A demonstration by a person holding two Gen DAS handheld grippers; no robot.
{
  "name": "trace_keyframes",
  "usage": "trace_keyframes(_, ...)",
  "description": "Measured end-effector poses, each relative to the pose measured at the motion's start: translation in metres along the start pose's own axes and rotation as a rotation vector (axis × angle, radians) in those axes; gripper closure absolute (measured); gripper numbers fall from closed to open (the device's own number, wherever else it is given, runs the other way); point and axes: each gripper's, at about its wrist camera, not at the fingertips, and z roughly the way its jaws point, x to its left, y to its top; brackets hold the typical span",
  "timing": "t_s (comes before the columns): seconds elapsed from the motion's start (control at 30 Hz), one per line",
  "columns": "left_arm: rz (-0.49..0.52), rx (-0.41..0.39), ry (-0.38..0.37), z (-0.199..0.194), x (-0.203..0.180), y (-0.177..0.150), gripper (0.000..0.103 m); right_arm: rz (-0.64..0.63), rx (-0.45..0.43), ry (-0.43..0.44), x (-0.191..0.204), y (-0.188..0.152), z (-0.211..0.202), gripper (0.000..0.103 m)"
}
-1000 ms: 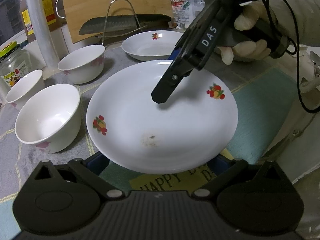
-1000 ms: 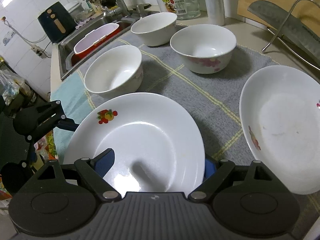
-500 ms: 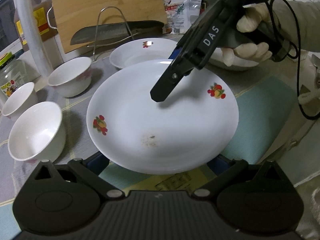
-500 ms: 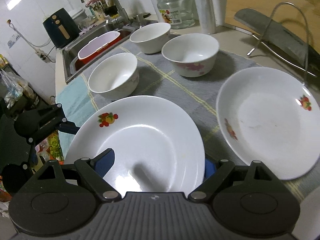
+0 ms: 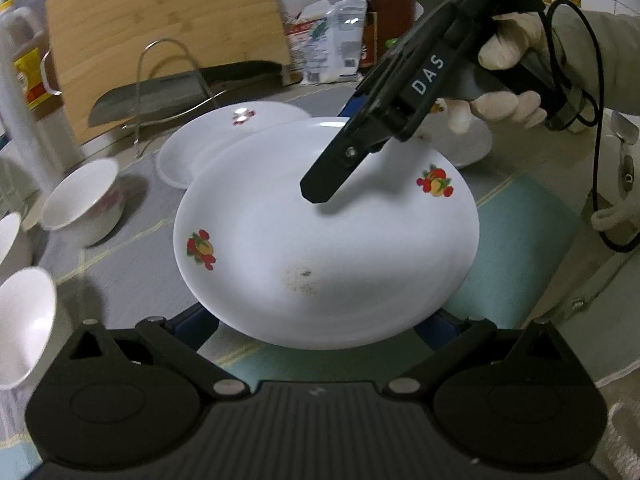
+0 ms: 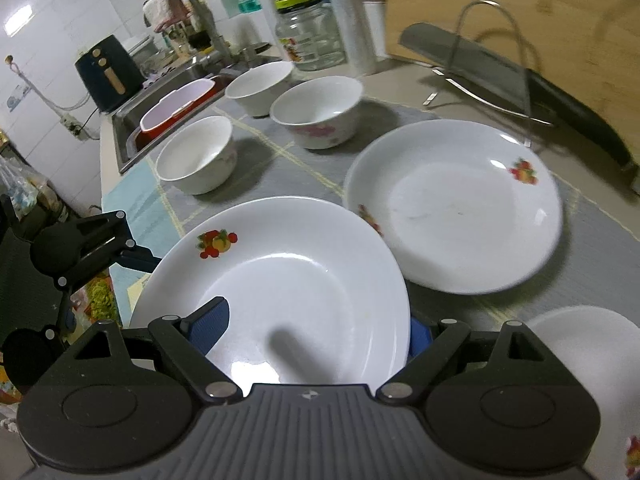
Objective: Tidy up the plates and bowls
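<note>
Two hand-held grippers pinch one plate (image 6: 296, 280) by opposite rims above the bench (image 6: 592, 240): the left hand-held gripper (image 5: 320, 322) at one edge, the right hand-held gripper (image 6: 308, 328) opposite. Beyond the plate stand three bowls (image 6: 316, 114) and a second plate (image 6: 456, 204); a third plate's (image 6: 584, 356) edge shows beside it.

Both wrist cameras look steeply down, close over the raised plate (image 5: 326, 232), from apparently opposite rims; shared: second plate (image 6: 454, 206).

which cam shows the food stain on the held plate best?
Left wrist: the brown speckled stain lies unobstructed on the plate, facing the camera. In the right wrist view the plate shows, but no stain can be made out.
</note>
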Motion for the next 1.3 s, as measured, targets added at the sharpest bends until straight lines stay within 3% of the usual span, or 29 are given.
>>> trace_keyframes(0.6,0.092,-0.019,-0.079,0.035,-0.048,0.052,0.001,0.088,-0.066,-0.09,-0.054,-0.036,-0.058,0.011)
trace_keyframes(1.3,0.16,-0.031,-0.129,0.071,-0.059,0.086,0.001,0.155,-0.114,-0.172,-0.094,-0.062,-0.091,0.011)
